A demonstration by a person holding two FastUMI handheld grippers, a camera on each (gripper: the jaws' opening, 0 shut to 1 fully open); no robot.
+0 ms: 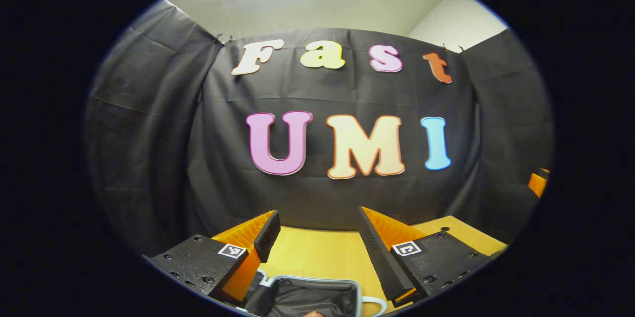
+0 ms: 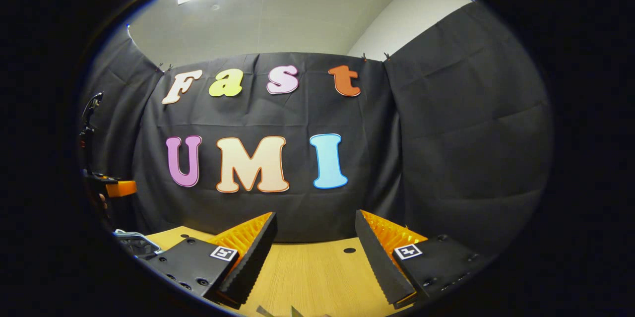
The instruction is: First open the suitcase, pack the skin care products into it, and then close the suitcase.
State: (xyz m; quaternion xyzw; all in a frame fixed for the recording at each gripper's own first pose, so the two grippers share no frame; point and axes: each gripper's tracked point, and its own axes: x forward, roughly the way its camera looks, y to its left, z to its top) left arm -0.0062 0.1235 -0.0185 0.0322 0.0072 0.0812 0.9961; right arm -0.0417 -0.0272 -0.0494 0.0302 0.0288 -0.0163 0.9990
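The suitcase [image 1: 317, 280] lies open at the bottom of the left gripper view, showing a pale rim, dark lining and a light handle [image 1: 375, 303] on its right. My left gripper [image 1: 317, 214] hovers above it, open, with nothing between its fingers. A small pinkish thing peeks out at the suitcase's lower edge, too cropped to identify. In the right gripper view my right gripper [image 2: 315, 215] is open and empty above the wooden table [image 2: 317, 267]. A corner of the suitcase [image 2: 133, 241] shows at the far left of that view.
The black cloth wall closes the booth just behind the table [image 1: 322, 252]. The table top has a small round hole [image 2: 349, 250]. The other gripper's orange body shows at the left edge [image 2: 119, 188] and, in the left gripper view, at the right edge [image 1: 538, 183].
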